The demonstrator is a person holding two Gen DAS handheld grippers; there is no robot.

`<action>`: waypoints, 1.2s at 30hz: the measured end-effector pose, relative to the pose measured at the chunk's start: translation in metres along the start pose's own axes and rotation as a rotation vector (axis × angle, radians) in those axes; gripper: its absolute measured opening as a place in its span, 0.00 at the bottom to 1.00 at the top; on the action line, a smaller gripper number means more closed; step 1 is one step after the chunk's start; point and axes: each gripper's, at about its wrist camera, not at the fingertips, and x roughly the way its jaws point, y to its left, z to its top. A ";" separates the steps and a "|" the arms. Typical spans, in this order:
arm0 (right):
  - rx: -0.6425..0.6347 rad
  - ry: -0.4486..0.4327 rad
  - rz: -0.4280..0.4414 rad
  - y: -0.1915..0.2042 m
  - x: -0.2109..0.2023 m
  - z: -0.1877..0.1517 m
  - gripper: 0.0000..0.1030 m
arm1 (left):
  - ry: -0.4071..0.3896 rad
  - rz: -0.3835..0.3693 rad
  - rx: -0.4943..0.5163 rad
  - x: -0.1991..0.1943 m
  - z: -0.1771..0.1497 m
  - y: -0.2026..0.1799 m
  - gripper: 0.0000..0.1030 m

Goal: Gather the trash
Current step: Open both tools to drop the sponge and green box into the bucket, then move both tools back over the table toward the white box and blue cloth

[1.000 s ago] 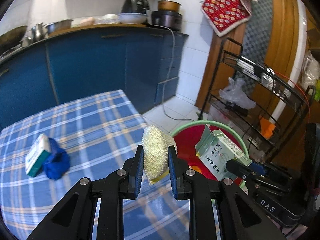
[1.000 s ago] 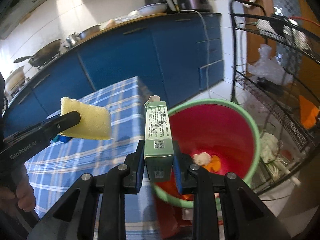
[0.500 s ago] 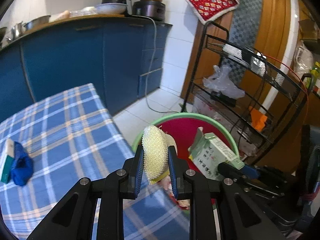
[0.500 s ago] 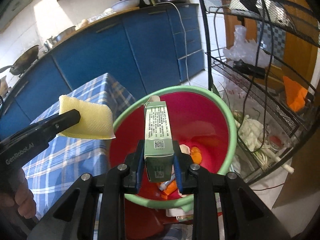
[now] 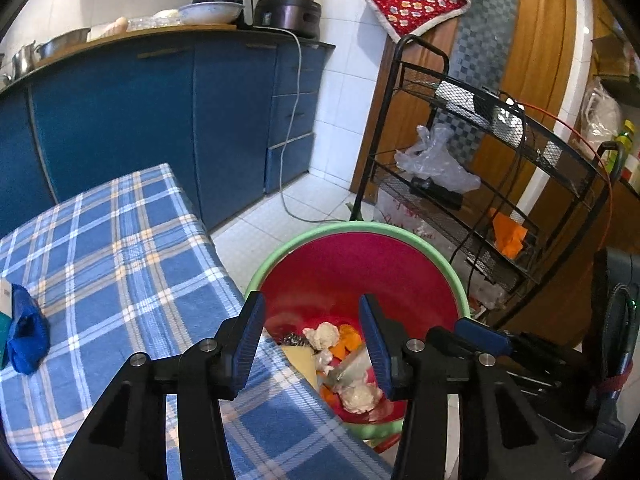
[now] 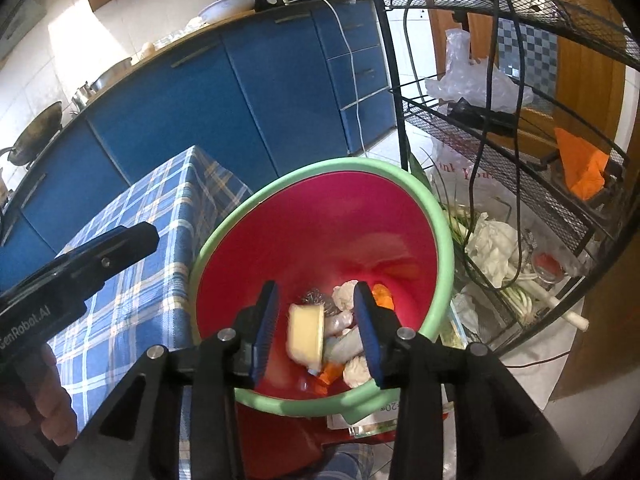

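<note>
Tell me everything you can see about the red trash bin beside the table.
The red trash bin is a round plastic-looking bucket with a pale green rim and glossy red inside. It stands upright, open, on the tiled floor against the corner of the checked tablecloth, next to a black wire rack. At its bottom lie a yellow sponge, white crumpled wads, orange scraps and a metal scourer. Neither gripper touches it.

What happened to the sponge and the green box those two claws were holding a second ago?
Both were let go. The left gripper and right gripper are opening with nothing between their fingers; the sponge now lies in the red bin among the other scraps, and the box seems to have dropped in too. Both grippers had moved from the table over the bin. The blue cloth stayed on the checked table.
</note>
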 end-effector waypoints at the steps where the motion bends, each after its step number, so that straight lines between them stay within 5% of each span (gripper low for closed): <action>1: 0.000 0.001 0.001 0.001 0.000 0.000 0.40 | -0.002 0.002 0.000 -0.001 0.000 0.001 0.48; 18: -0.060 -0.022 0.064 0.038 -0.018 0.000 0.49 | -0.040 0.050 -0.025 -0.033 -0.001 0.032 0.48; 36: -0.162 -0.018 0.139 0.103 -0.018 -0.001 0.57 | -0.083 0.201 -0.083 -0.082 -0.008 0.108 0.49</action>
